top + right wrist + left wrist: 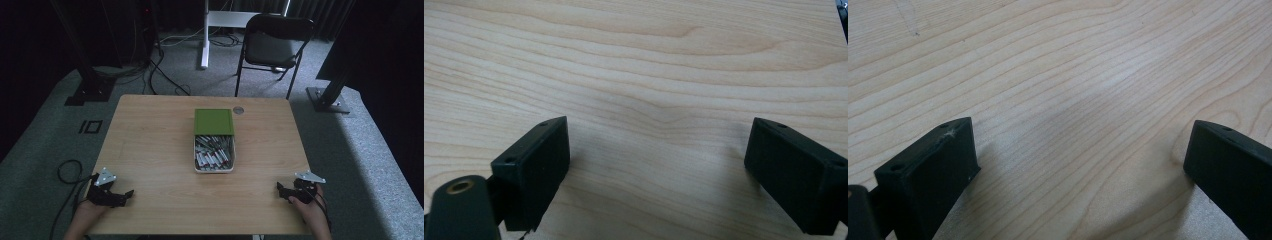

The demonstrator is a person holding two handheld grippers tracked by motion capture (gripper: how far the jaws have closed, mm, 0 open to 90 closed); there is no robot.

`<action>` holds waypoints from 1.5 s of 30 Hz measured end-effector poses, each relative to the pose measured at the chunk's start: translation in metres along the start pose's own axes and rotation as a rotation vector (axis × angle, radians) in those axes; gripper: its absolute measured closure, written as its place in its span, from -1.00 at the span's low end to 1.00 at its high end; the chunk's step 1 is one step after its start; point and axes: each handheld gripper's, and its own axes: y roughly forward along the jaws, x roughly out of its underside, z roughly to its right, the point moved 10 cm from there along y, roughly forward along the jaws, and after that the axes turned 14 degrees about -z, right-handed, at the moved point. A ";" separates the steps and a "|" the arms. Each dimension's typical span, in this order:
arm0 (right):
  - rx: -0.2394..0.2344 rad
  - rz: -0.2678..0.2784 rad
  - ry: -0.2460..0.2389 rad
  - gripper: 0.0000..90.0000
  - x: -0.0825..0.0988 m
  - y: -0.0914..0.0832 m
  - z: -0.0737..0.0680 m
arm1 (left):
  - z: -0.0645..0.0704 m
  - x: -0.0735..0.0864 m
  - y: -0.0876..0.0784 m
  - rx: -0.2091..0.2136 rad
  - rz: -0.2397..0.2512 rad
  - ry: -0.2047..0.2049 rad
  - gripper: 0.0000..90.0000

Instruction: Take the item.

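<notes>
Both grippers at rest, well short of the pen box [214, 167].
Left gripper [124, 196] and right gripper [283, 191] gape wide, empty; best approach the box, mid-table with green lid [214, 121] slid back, from above.

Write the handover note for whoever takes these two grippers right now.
Left gripper: open, holding nothing, at the near left of the table.
Right gripper: open, holding nothing, at the near right edge.
Box: mid-table, full of pens, apart from both grippers. Its green lid covers the far end, leaving the pens exposed.
Done: nothing taken out, as far as the table shows.
Left: probably reach in to the box.
</notes>
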 end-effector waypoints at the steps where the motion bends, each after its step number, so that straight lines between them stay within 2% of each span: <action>1: 0.001 0.000 0.001 -0.75 0.000 0.000 0.000 | 0.000 0.000 0.000 0.000 0.000 0.000 -0.97; 21: 0.006 0.001 0.007 -0.75 0.002 -0.001 -0.001 | 0.000 0.000 0.000 0.000 0.000 0.000 -0.97; 30: 0.002 0.000 -0.001 -0.69 0.003 -0.002 -0.011 | 0.000 0.000 0.000 0.000 0.000 0.000 -0.97; 34: 0.002 -0.001 -0.006 -0.68 -0.002 -0.001 -0.017 | 0.000 0.000 0.000 0.000 0.000 0.000 -0.97; 45: -0.023 0.075 -0.055 -0.67 -0.040 -0.017 -0.040 | 0.000 0.000 0.000 0.000 -0.001 0.000 -0.97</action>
